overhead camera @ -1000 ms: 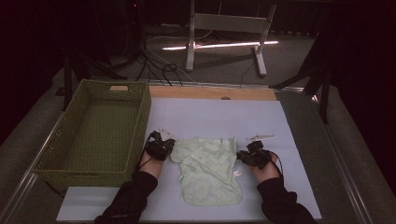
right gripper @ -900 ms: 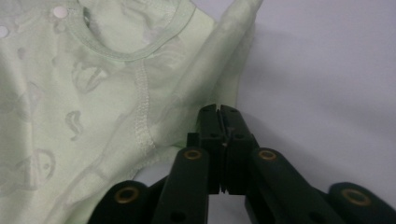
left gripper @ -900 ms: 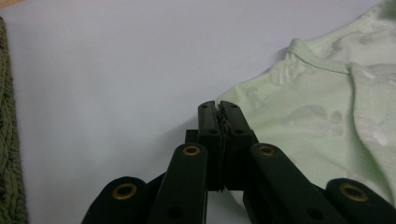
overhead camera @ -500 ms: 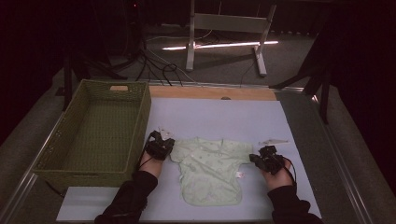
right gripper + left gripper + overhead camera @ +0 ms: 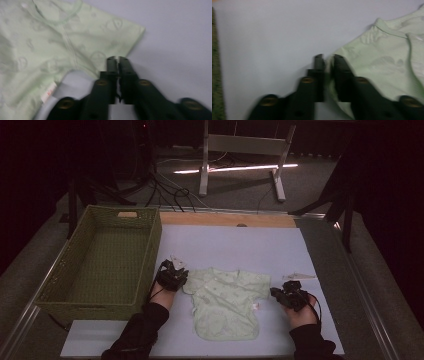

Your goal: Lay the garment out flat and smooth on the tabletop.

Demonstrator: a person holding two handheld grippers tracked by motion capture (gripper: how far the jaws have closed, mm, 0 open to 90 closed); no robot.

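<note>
Pale green patterned baby shirt flat on white sheet. Left gripper jaws just parting, sleeve edge between. Right gripper jaws just parting, narrow gap, tips at other sleeve's edge.

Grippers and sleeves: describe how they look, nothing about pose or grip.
Left gripper and right gripper are black, each with two flat, squared jaws and round brass-coloured screw heads. A thin black cable loops from each. The person's sleeves are black.

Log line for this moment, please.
left claw: just opening, shirt sleeve between jaws | right claw: just opening, at other sleeve | shirt: spread flat
</note>
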